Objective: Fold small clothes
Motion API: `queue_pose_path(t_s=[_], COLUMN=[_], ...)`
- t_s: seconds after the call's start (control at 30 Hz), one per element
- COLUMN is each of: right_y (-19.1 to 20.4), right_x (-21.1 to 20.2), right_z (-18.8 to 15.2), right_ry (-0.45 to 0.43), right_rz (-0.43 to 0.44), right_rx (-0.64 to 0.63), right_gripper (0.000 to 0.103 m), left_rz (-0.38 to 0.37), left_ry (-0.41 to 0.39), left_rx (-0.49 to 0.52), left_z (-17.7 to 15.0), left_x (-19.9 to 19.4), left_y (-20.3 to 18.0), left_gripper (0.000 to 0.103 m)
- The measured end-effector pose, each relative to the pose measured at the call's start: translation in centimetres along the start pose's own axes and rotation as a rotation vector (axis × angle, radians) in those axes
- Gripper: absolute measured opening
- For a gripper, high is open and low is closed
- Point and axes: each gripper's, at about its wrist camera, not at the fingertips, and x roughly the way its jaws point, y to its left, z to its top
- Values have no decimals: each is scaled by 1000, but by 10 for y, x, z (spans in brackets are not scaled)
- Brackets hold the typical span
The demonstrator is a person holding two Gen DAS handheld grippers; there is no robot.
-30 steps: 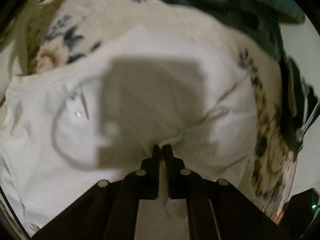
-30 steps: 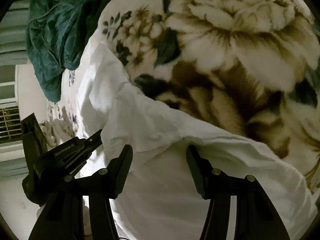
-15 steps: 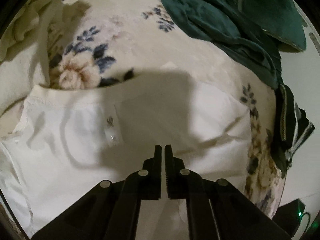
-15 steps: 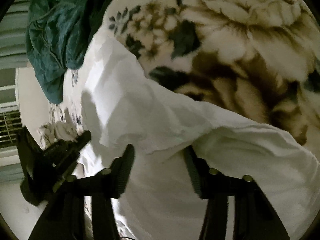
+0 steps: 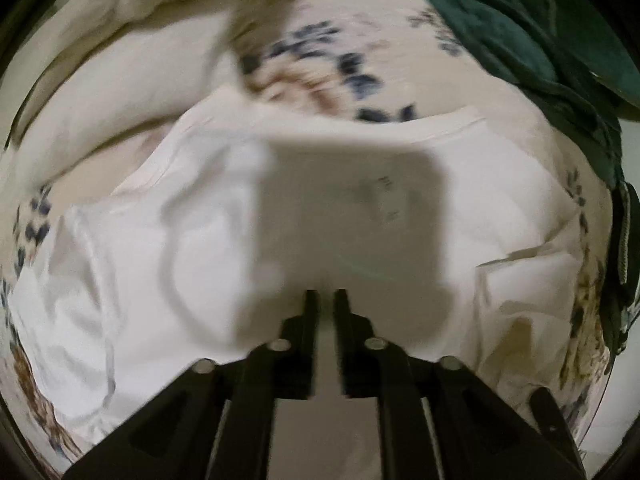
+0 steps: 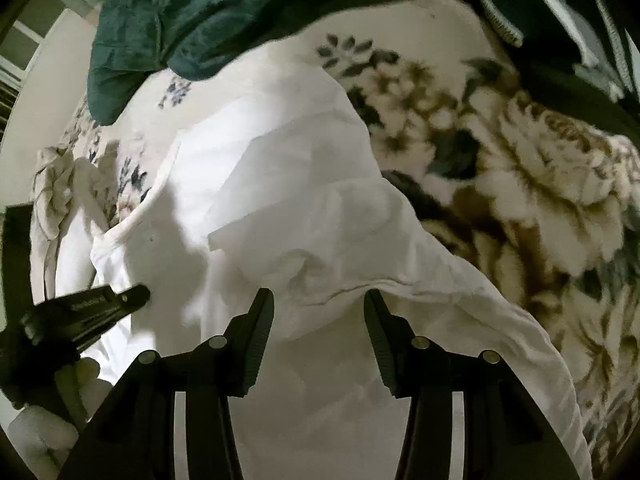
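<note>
Left wrist view. The left gripper [image 5: 326,294] points down at a white garment [image 5: 168,264] spread on a floral blanket [image 5: 340,60]. Its jaws are opening; a narrow gap shows between the two black fingers and no cloth sits in it, so the tongs are released. The gripper's square shadow [image 5: 352,220] falls on the middle of the garment, over a faint printed label. The garment's hemmed upper edge runs across the frame, touching the blanket's blue flowers. At the right, a folded-over white flap [image 5: 528,280] lies on the garment. A dark green garment [image 5: 520,24] is heaped at upper right, resting on the blanket just beyond the white one. A cream cloth [image 5: 132,64] is bunched at upper left. The frame is motion-blurred, so fine detail is unclear.

Right wrist view. The right gripper [image 6: 320,300] stands with its jaws well apart. A ridge of the white garment [image 6: 280,184] rises just ahead of the fingertips and the cloth passes under them; the pads do not press on it, so these tongs are released too. The garment lies along the blanket [image 6: 500,168], whose large brown and cream roses fill the right side. The left gripper [image 6: 120,300] enters from the lower left, tip over the white cloth. The dark green garment [image 6: 192,12] lies at the top, overlapping the white garment's far end.
</note>
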Motion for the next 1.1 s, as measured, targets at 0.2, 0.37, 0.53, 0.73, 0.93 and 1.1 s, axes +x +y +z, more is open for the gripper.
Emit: queue_pose_path(t_s=[0.2,0.37,0.53,0.73,0.93,1.1], right_y=[3,6,16,16,19,10], right_x=[0,46,36,19,14,12], right_z=[-12,-3,-13,-39,-70,-81], right_ry=[-6,56,-19,-36,-18,11], right_rz=[46,-3,-39,-60,-61,-26], right_rx=[-2,-12,-97,-171,-246,-239], right_gripper=[49,49,4,3,3,3], left_rz=[-9,21,-6,-78,-165,-204], left_ry=[25,-1,-4,6,23,61], left_rx=[-32,-15,-26,-49,-14,114], left_z=[-14,-23,-29,-19,-10,-3], left_x=[17,16,8,-4,-5,6], left_y=[21,15,12,15,-5,-38], left_gripper=[65,65,65,65,65,64])
